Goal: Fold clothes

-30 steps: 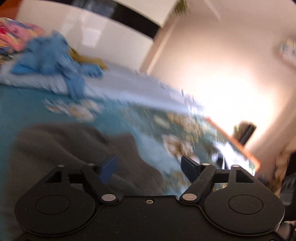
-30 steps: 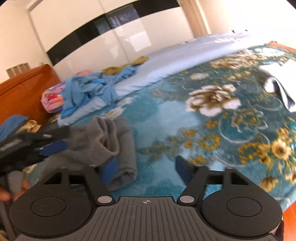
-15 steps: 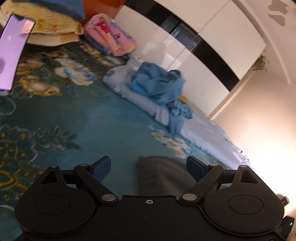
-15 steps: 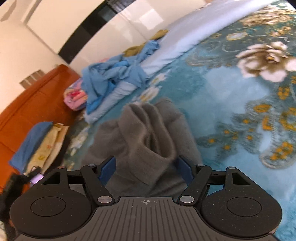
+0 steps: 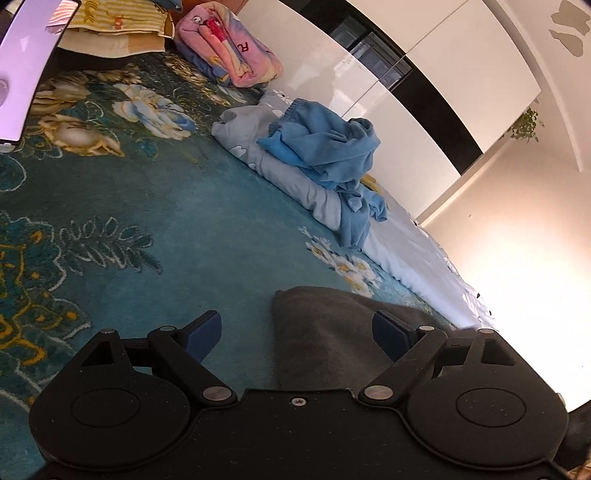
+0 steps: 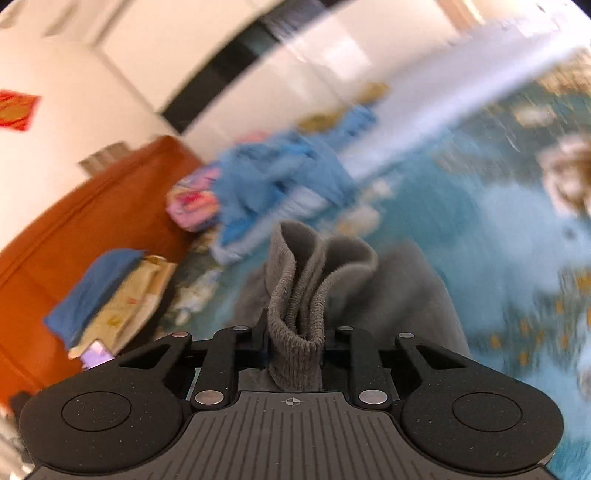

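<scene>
The teal floral bedspread (image 5: 155,206) carries everything here, and it fills most of both views. Along its far edge lies a pale blue quilt (image 5: 295,177) with a crumpled blue garment (image 5: 325,151) heaped on top; toward the far left corner sit a pink printed bundle (image 5: 229,51) and a striped yellow stack (image 5: 107,29). No basket, box or other container shows in either view, so nothing can be said of contents.

The task's thing is the grey sweater (image 5: 332,332), lying on the bedspread near its near edge, well apart from the blue heap. Its left corner lies flat just ahead of the left gripper (image 5: 295,332). In the right wrist view the sweater's ribbed hem (image 6: 295,325) stands bunched up in vertical folds.

The right gripper (image 6: 295,339) has just been closing and is now clenched on that ribbed hem, the knit squeezed between the jaws. The left gripper is released, its jaws spread wide, with the sweater's edge lying between and below them but untouched by either pad.

The step in hand looks like taking hold of the sweater at two points before lifting or spreading it. The next move likely calls for the left gripper to drop onto the flat corner and pinch a single layer, matching the right's hold, so the garment can be drawn out straight.
</scene>
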The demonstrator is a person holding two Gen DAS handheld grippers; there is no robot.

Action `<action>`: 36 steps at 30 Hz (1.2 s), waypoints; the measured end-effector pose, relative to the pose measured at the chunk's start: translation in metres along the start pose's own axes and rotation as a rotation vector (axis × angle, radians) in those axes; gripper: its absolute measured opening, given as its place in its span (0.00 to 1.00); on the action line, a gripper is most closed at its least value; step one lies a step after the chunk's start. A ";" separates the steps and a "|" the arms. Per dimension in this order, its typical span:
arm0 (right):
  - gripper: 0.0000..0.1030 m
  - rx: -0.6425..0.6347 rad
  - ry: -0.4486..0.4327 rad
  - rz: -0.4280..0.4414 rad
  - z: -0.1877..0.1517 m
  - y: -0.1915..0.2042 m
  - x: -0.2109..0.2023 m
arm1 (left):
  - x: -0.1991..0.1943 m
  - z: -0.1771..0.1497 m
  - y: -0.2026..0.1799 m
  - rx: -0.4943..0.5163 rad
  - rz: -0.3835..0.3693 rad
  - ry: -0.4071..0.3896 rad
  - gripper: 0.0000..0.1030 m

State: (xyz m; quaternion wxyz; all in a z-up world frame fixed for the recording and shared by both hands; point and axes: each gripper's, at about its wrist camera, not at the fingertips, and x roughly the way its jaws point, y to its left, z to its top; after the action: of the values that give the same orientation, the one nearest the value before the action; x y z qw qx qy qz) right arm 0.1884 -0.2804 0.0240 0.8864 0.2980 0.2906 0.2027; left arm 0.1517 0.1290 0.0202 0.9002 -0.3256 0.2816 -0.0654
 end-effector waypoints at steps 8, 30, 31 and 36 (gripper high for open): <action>0.17 0.116 0.015 -0.164 -0.011 -0.058 -0.011 | 0.017 -0.013 -0.005 0.005 -0.034 0.078 0.85; 0.80 0.179 0.064 -0.069 -0.022 -0.092 -0.001 | 0.089 -0.046 -0.025 -0.013 -0.110 0.295 0.90; 0.80 0.184 0.070 -0.055 -0.021 -0.093 0.003 | 0.091 -0.045 -0.023 -0.028 -0.117 0.294 0.90; 0.82 0.177 0.105 -0.012 -0.014 -0.092 0.022 | 0.102 -0.040 -0.013 -0.117 -0.150 0.295 0.89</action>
State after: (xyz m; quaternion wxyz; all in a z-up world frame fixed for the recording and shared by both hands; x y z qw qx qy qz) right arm 0.2135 -0.3314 -0.0533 0.8413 0.3624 0.3552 0.1861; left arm 0.2152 0.0663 -0.0443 0.8213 -0.3842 0.3890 -0.1629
